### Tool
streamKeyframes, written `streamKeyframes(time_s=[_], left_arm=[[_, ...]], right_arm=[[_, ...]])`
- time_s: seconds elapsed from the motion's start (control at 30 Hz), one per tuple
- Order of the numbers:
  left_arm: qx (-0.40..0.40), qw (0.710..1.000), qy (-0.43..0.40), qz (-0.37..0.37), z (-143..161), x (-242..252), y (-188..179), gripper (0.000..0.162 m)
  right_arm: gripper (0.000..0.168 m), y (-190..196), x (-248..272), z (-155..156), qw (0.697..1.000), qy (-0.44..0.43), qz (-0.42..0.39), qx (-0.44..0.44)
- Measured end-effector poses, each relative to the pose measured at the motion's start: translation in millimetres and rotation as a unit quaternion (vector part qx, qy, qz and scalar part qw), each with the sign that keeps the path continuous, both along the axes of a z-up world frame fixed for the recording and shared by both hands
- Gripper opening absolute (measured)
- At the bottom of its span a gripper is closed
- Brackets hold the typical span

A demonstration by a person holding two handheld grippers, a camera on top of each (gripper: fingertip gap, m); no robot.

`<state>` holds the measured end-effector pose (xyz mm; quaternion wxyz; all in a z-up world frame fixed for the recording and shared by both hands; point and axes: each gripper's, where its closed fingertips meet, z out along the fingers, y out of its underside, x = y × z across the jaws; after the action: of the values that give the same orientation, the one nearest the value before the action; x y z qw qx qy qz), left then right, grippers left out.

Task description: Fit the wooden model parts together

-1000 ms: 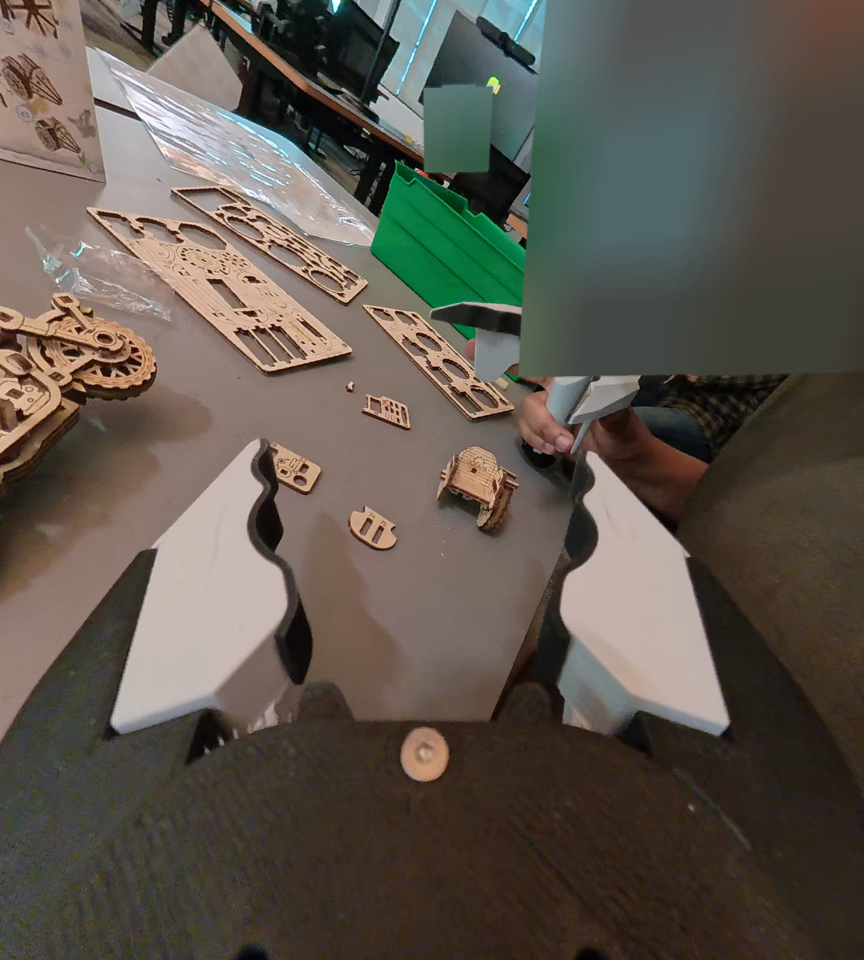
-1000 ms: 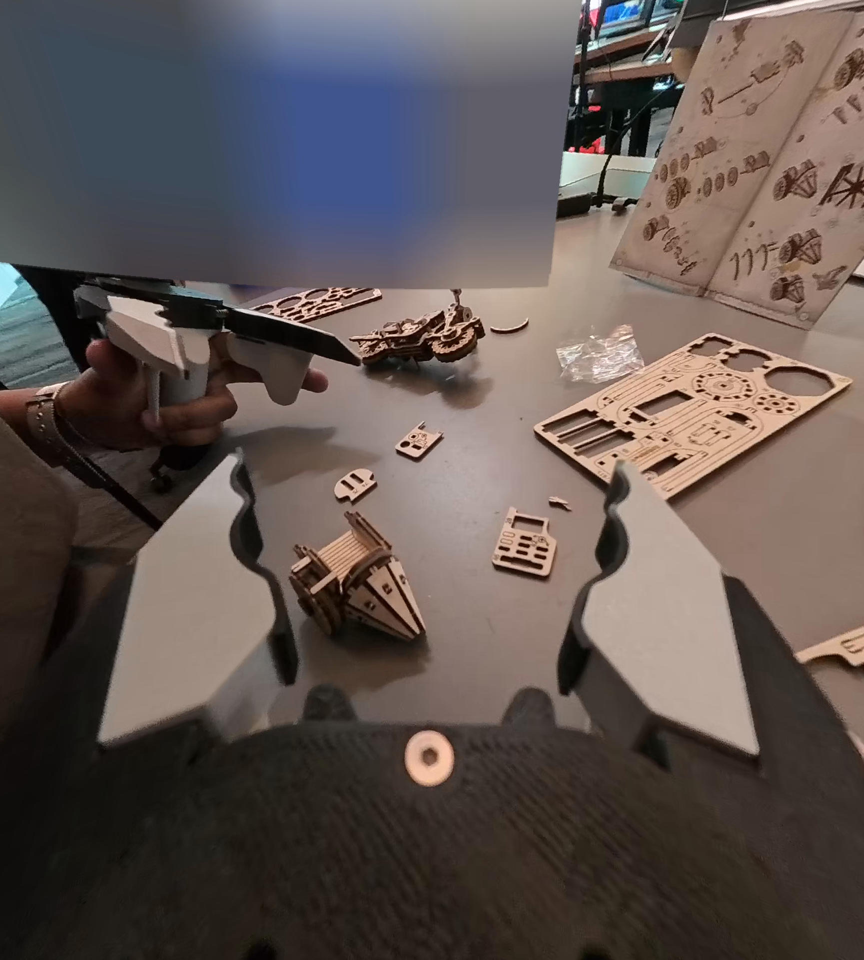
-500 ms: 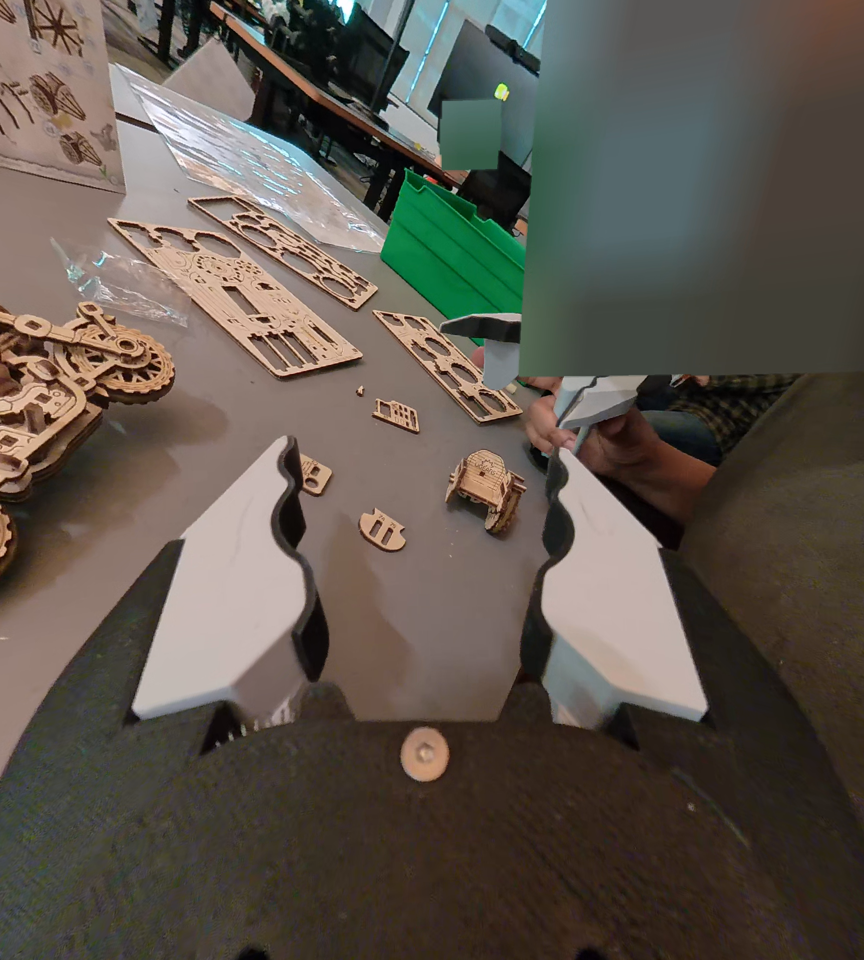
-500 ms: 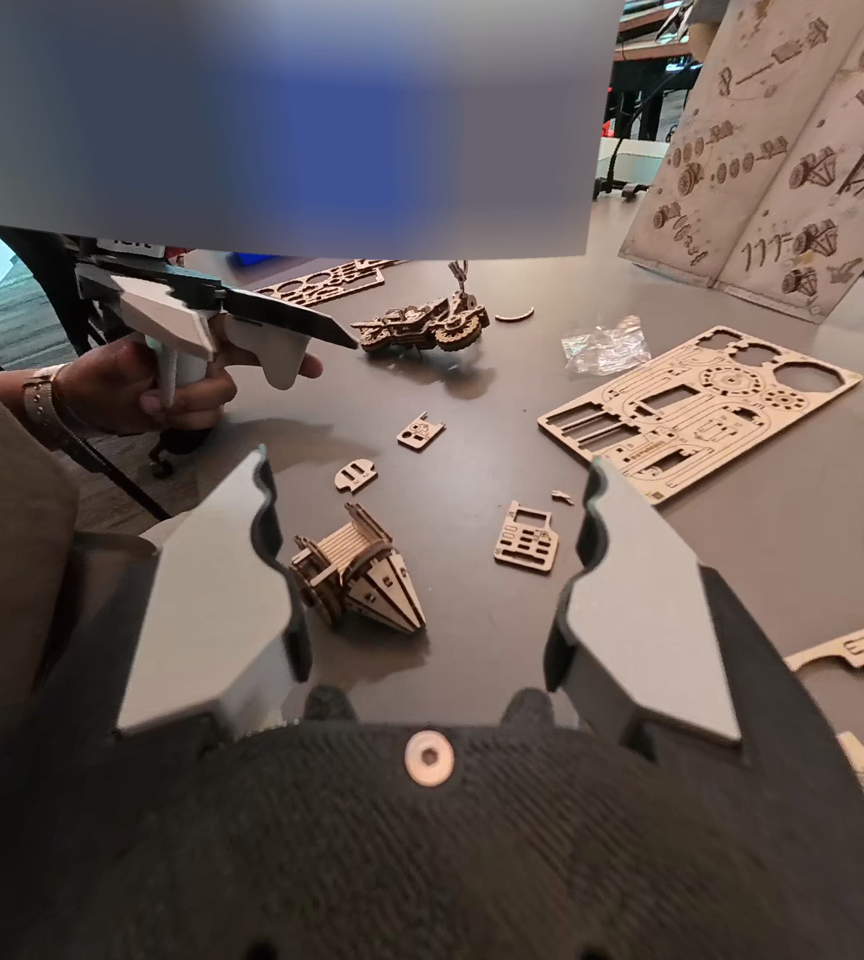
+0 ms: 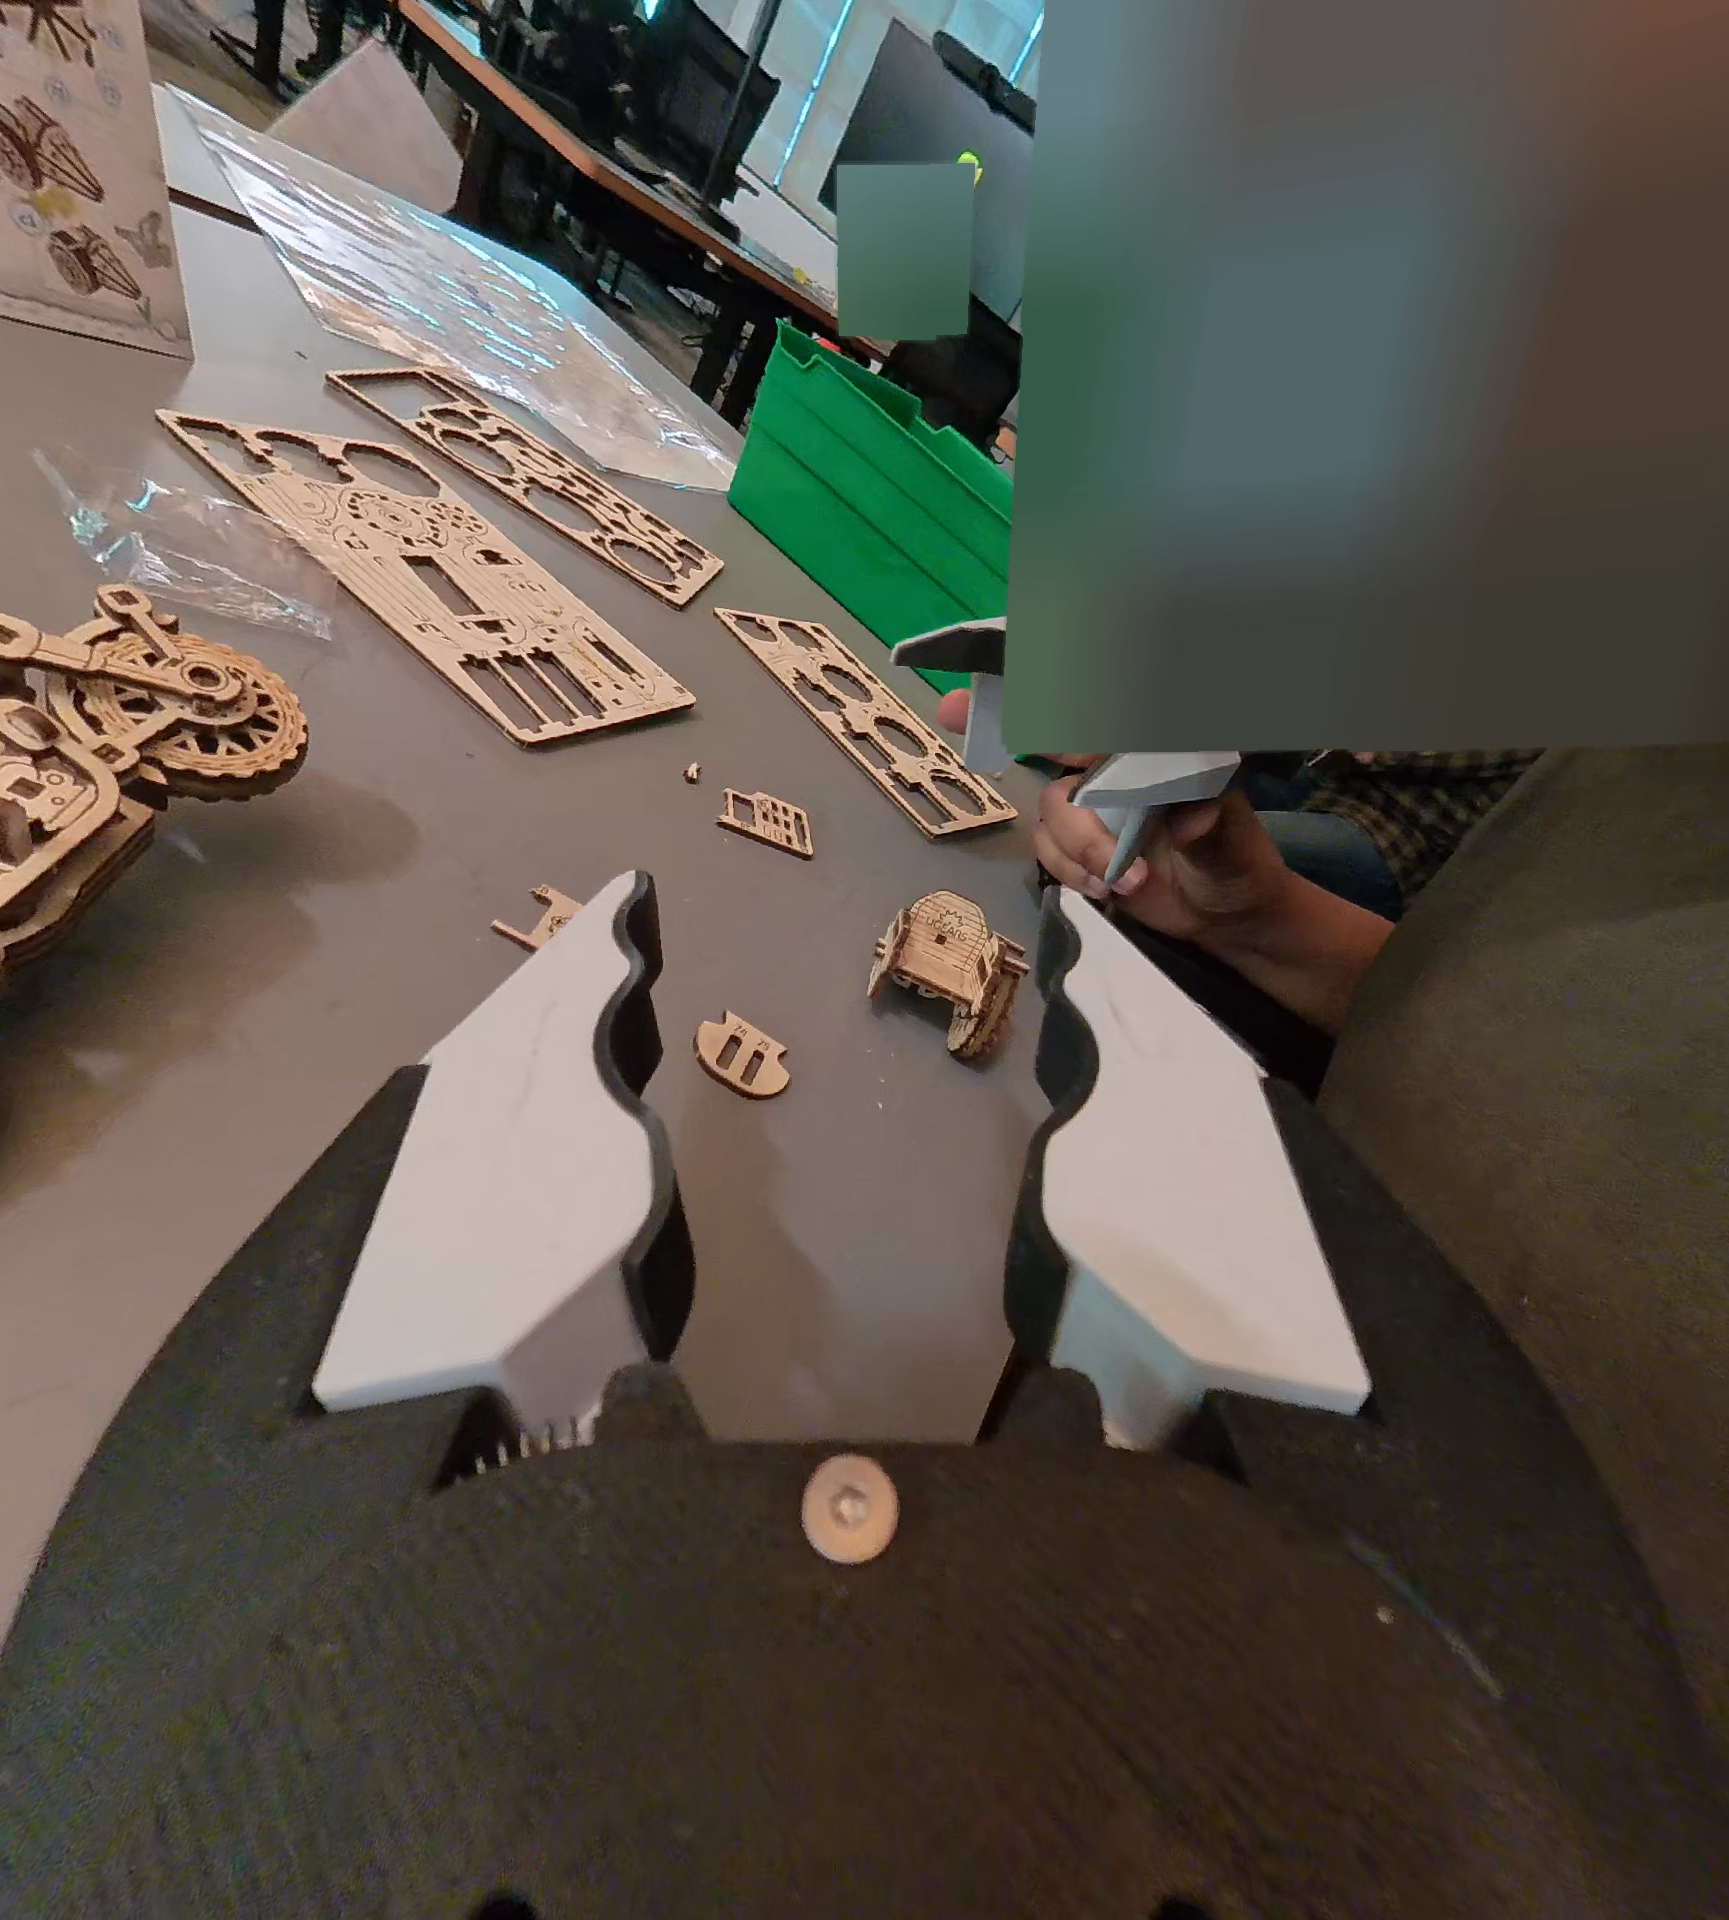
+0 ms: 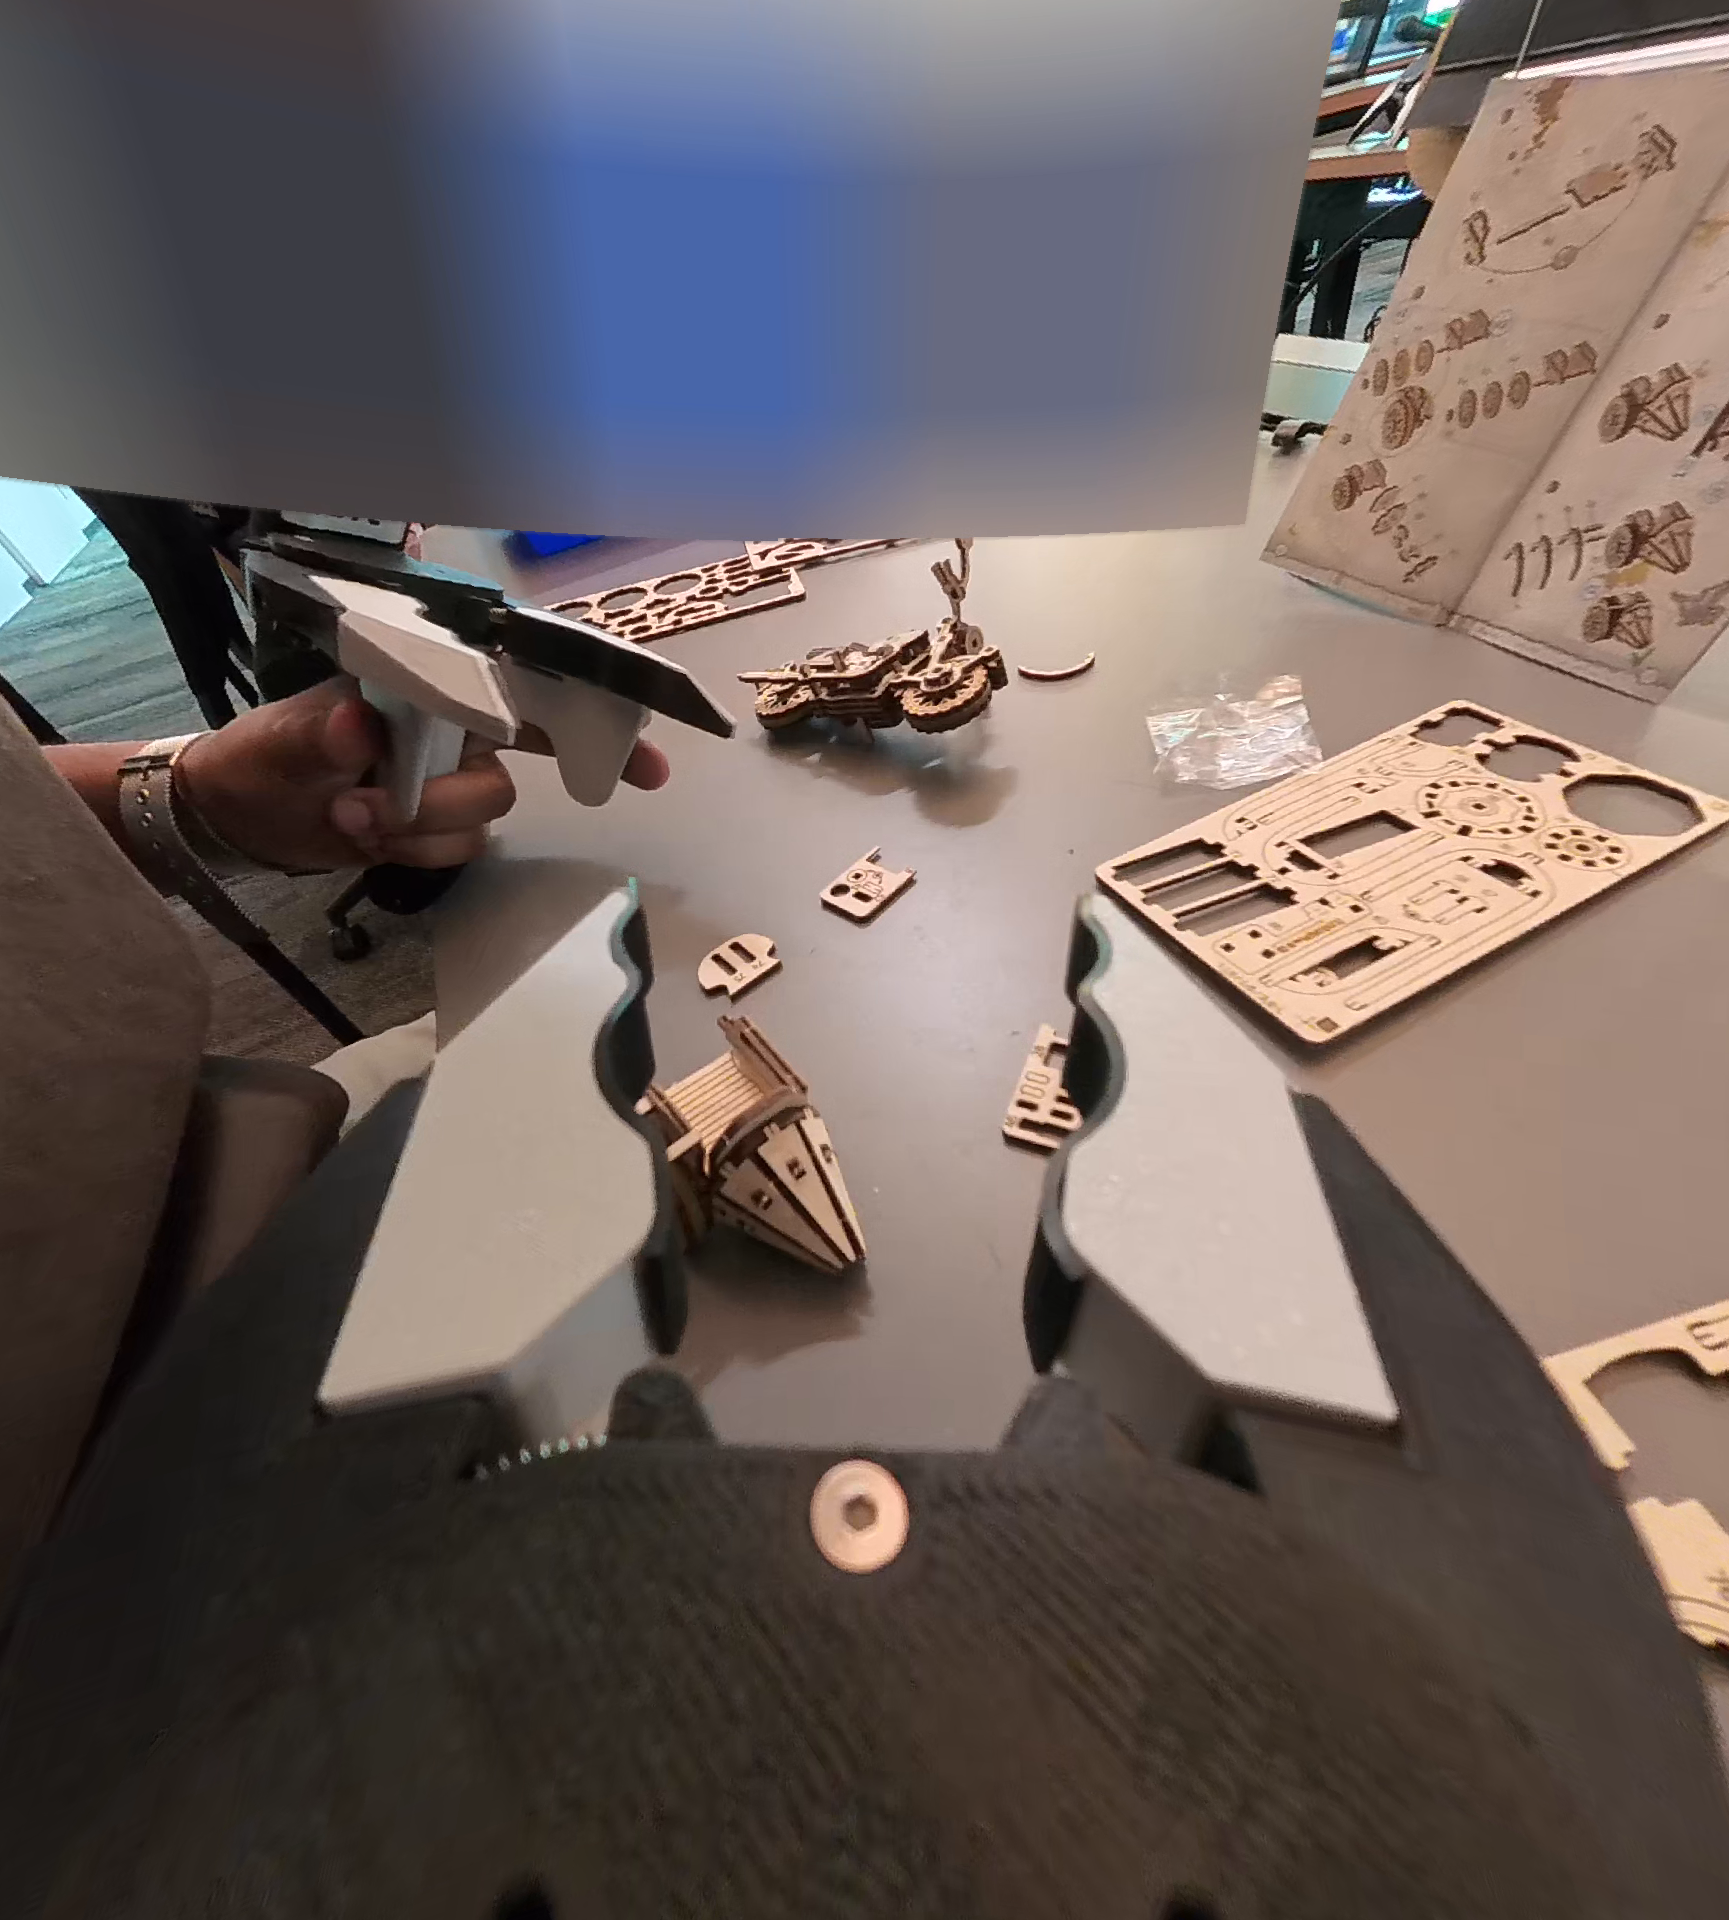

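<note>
Right wrist view: right claw (image 6: 855, 997) held above the grey worktop (image 6: 943, 831), fingers apart, nothing between them; the half-built wooden model (image 6: 751, 1153) lies on the worktop just ahead, close beside the left finger (image 6: 517, 1143), whether touching cannot be told; it is cone-shaped, long axis running from upper left to lower right, pointed tip toward the lower right and nearer the camera, open ribbed end away toward the worktop edge; a small slotted flat part (image 6: 1036, 1101) lies beside the right finger, partly hidden by it; a half-round part (image 6: 737, 963) and a small square part (image 6: 865, 886) lie farther out, apart from each other; the left claw (image 6: 621, 717) shows at the left, gripped in a hand (image 6: 340, 779), held off the worktop, jaws cannot be judged here.

Left wrist view: left claw (image 5: 844, 935) fingers spread, empty; the model (image 5: 948, 966) sits ahead toward the right finger, its rounded open end facing the camera, tip pointing away; engraved writing on that end; the half-round part (image 5: 740, 1055) lies between the fingertips' line, bearing tiny engraved marks; punched-out wooden sheets (image 5: 444, 582) lie beyond; a finished wooden motorcycle (image 5: 39, 769) stands at the left; a printed instruction sheet (image 5: 29, 156) stands propped at far left; a green bin (image 5: 870, 520) sits behind.
</note>
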<state>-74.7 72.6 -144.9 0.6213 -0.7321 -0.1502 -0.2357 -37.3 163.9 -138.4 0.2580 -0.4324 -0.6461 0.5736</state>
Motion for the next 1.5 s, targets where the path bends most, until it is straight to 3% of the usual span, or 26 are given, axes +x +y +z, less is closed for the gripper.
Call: streamKeyframes(time_s=[0.7, 1.0, 1.17, 1.5], left_arm=[[-0.006, 1.000, -0.008, -0.005, -2, 1, 0, 0.067], [-0.008, 1.000, -0.015, -0.006, -3, 1, 0, 0.066], [-0.009, 1.000, -0.019, -0.004, -3, 0, 0, 0.066], [-0.009, 1.000, -0.024, -0.005, -4, 0, 1, 0.066]], right_arm=[[0.030, 0, 2, -3, 1.000, -0.005, 0.010, 0.003], [0.018, 2, 2, -3, 1.000, -0.012, 0.013, -0.018], [0.000, 4, 1, -5, 1.000, -0.017, 0.007, -0.013], [0.000, 5, 0, -8, 1.000, -0.026, 0.005, -0.015]])
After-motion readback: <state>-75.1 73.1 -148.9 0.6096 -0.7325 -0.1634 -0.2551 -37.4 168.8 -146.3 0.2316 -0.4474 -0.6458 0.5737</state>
